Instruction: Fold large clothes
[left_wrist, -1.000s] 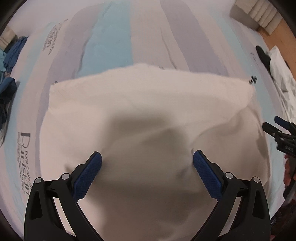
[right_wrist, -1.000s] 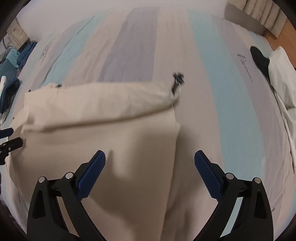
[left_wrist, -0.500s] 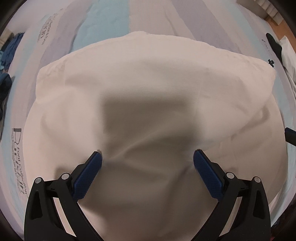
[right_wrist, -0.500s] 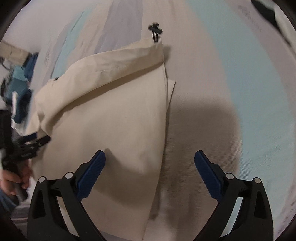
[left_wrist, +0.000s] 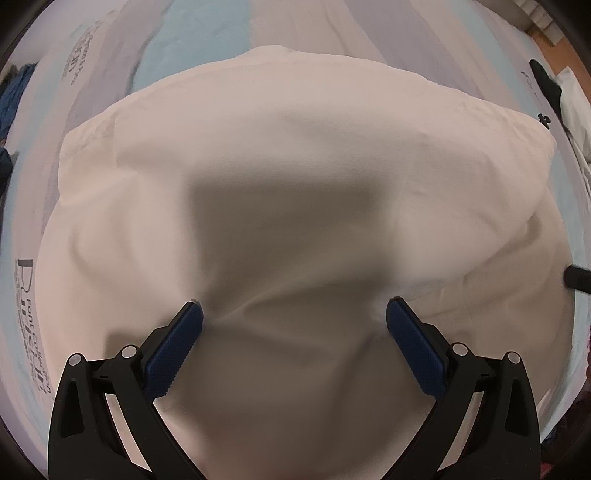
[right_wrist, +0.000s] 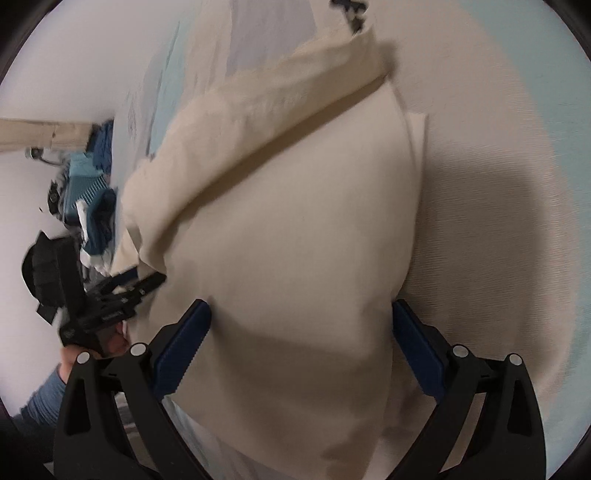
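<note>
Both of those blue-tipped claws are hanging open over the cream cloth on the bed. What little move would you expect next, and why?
Probably a short dip so each claw pinches cloth. The left gripper and right gripper both stand open right over the cream garment, holding nothing. The garment lies partly folded and rumpled on the striped bedsheet, so I'd guess they must grip it before the next fold.
</note>
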